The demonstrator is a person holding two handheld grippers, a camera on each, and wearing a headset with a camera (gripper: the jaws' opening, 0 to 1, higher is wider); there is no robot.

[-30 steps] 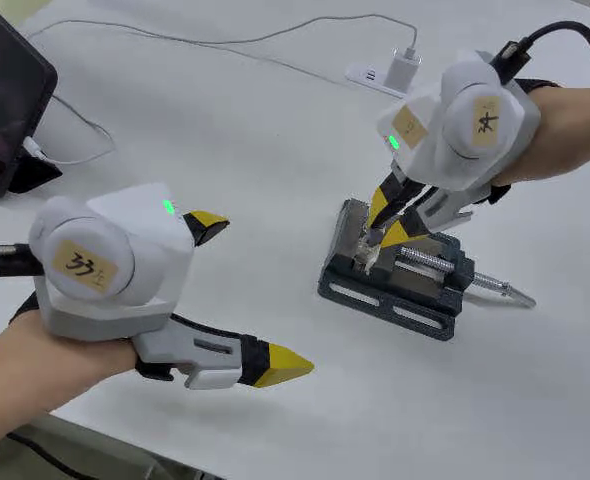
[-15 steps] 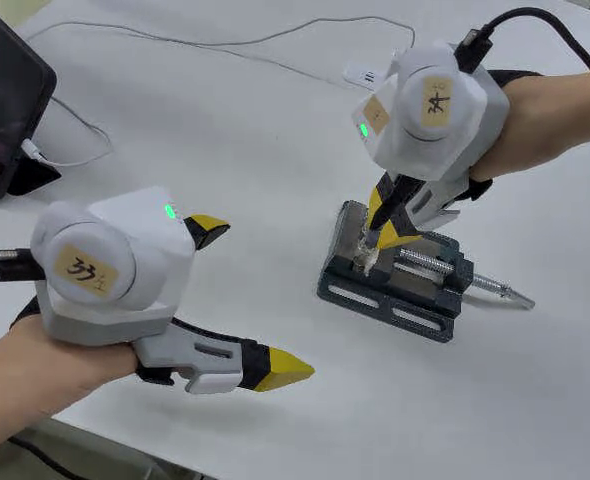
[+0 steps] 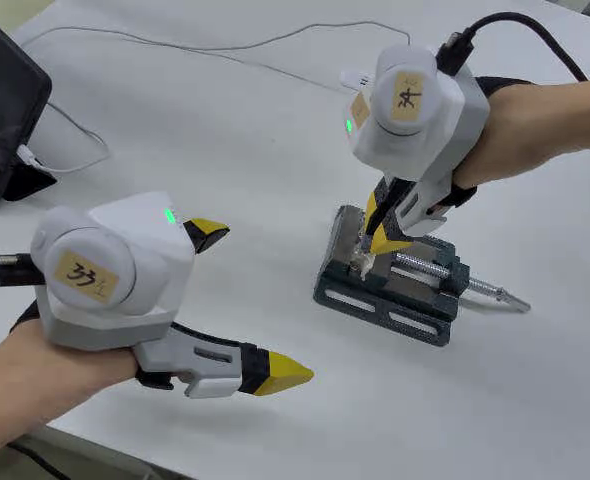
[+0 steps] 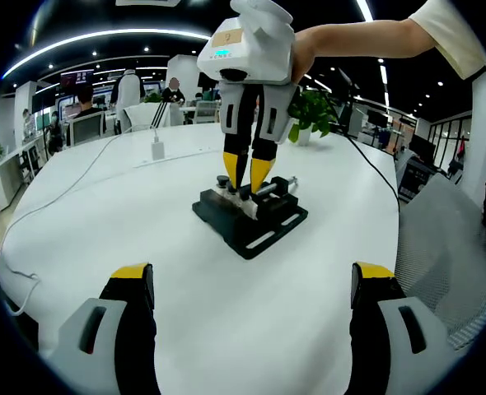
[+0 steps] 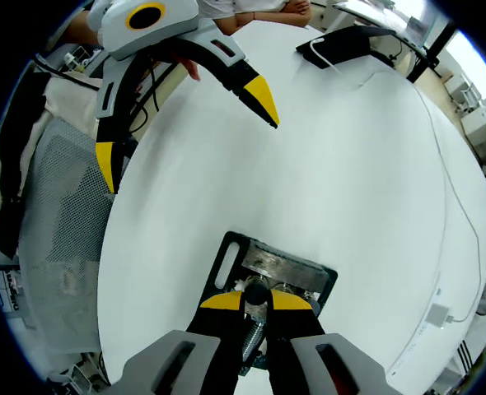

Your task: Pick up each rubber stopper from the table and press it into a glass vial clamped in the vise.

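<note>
A dark vise (image 3: 390, 290) stands on the white table right of centre, clamping a small clear glass vial (image 3: 365, 258). My right gripper (image 3: 378, 236) points down onto the vial's mouth. In the right gripper view its tips (image 5: 255, 301) are shut on a dark round rubber stopper (image 5: 255, 291) right above the vise (image 5: 231, 259). The left gripper view shows the same gripper (image 4: 248, 173) standing over the vise (image 4: 251, 222). My left gripper (image 3: 247, 302) hovers at the lower left, open and empty; its own jaws (image 4: 253, 276) stand wide apart.
The vise's screw handle (image 3: 495, 293) sticks out to the right. A white charger (image 3: 360, 75) with a cable lies at the back. A black device (image 3: 0, 110) stands at the far left, with a cable plugged in.
My right gripper has swung more upright and its body has moved left, while its tips stay on the vial in the vise. The left gripper has barely moved.
</note>
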